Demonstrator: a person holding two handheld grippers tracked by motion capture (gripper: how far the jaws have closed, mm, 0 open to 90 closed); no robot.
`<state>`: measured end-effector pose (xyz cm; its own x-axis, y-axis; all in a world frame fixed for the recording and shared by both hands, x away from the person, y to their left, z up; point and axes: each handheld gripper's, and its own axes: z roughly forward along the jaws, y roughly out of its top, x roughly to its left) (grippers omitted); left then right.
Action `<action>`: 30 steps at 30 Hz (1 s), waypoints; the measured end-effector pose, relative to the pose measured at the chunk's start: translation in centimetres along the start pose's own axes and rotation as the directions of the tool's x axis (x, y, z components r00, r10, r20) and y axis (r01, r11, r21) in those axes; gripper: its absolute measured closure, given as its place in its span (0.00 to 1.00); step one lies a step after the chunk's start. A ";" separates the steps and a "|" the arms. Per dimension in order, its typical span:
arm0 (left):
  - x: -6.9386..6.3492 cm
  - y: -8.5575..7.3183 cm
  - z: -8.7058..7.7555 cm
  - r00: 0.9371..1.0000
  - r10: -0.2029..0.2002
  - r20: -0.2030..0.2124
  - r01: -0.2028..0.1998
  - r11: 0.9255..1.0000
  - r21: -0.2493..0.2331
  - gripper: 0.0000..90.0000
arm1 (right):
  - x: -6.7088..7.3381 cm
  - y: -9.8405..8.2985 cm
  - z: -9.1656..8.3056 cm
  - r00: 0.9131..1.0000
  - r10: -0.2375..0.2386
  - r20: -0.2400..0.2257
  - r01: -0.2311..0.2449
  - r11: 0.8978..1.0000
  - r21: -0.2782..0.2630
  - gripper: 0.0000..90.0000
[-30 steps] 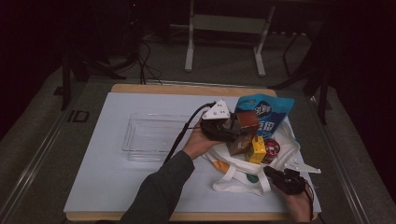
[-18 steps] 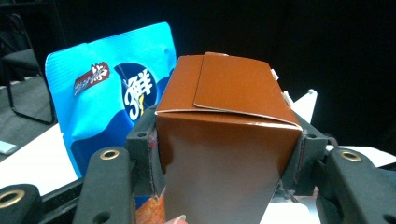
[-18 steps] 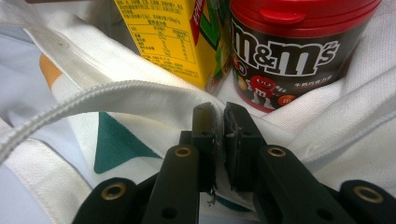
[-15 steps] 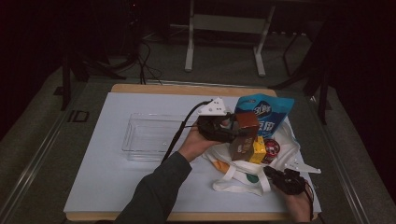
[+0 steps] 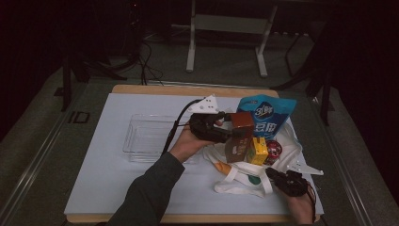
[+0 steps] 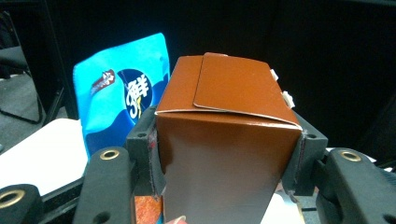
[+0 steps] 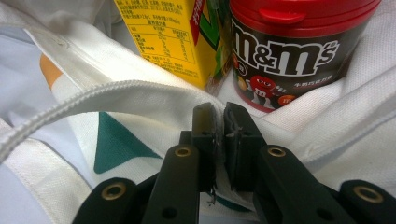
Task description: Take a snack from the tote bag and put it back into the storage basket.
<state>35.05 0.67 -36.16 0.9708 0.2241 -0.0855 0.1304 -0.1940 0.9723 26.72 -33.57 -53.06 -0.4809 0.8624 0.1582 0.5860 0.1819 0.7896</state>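
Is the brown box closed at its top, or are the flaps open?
Closed. In the left gripper view the brown box has its top flaps folded flat, while the left gripper clamps its sides.

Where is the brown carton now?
In the high view, the brown carton is right of centre, clamped in the left gripper above the white bag, beside the blue pouch.

A plain brown carton (image 6: 224,154), a blue pouch (image 5: 268,115) with white lettering, a yellow box (image 7: 163,37), a red-lidded brown tub (image 7: 289,51), a white bag (image 7: 140,100) with teal and orange patches.
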 end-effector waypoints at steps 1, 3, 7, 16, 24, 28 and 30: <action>0.0 0.0 -0.2 1.000 0.001 0.001 -0.001 1.000 -0.001 0.48 | 0.0 0.0 0.0 1.000 0.000 0.000 0.000 1.000 0.000 0.92; 0.1 0.2 -0.6 1.000 0.001 0.001 -0.001 1.000 0.008 0.48 | 0.0 0.0 0.0 1.000 0.001 0.000 -0.001 1.000 0.000 0.92; 0.1 0.5 -1.3 1.000 0.018 -0.009 -0.018 1.000 0.023 0.48 | 0.0 0.0 0.0 1.000 0.001 0.001 -0.001 1.000 0.000 0.92; 0.2 0.8 -2.8 0.999 0.036 -0.007 -0.036 0.999 0.023 0.48 | 0.0 0.0 0.0 1.000 0.002 -0.001 -0.002 1.000 -0.001 0.92; 0.5 1.0 -4.5 0.999 0.036 -0.011 -0.035 0.999 0.019 0.48 | 0.0 0.0 0.0 1.000 0.003 -0.001 -0.003 1.000 -0.002 0.92; 0.5 1.0 -5.5 0.999 0.035 -0.017 -0.035 0.999 0.019 0.48 | 0.0 0.0 0.0 1.000 0.004 -0.001 -0.004 1.000 -0.003 0.92; 0.6 1.0 -6.0 0.999 0.036 -0.021 -0.036 0.999 0.018 0.48 | 0.0 0.0 0.0 1.000 0.004 -0.001 -0.004 1.000 -0.003 0.92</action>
<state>34.57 6.32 -33.96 0.9704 0.2370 -0.0458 0.0993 -0.2191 0.9706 26.72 -33.59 -53.10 -0.4794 0.8625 0.1620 0.5859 0.1771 0.7908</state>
